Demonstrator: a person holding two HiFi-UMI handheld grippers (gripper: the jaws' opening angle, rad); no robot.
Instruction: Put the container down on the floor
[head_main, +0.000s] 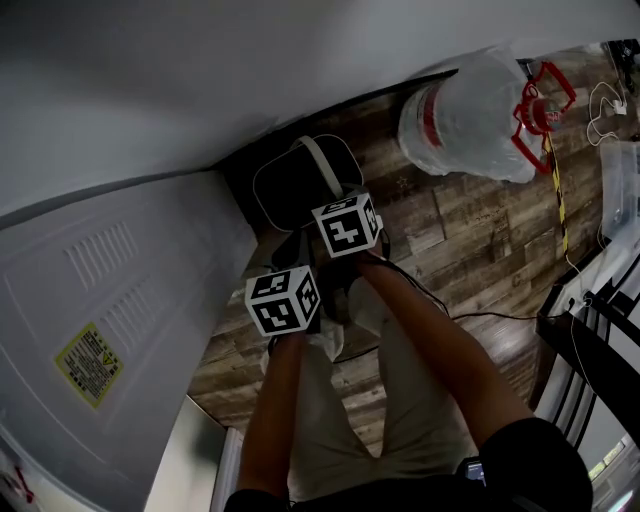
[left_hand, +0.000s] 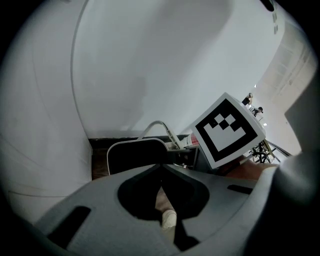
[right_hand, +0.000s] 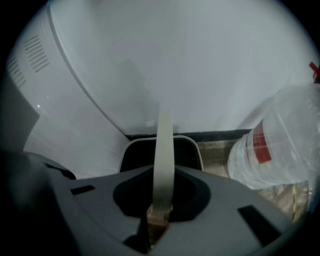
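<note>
Left gripper (left_hand: 162, 175) hangs clenched, empty; right gripper (right_hand: 160, 212) pinches the white handle (right_hand: 163, 150), so the dark container (head_main: 290, 185) can settle onto the wooden floor (head_main: 470, 240).

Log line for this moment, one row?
right hand-held gripper: shut on handle | container: by wall, floor contact unclear | left hand-held gripper: shut, empty | water jug: nearby

Black round-cornered plastic container (head_main: 300, 185) with a white rim, low by the wall
It hung upright with its mouth facing up, close over the wood-plank floor (head_main: 470, 230). Its pale strap handle (right_hand: 163, 150) stood raised across the middle, the top pinched in the right gripper (right_hand: 159, 220). Contact with the floor could not be told.
</note>
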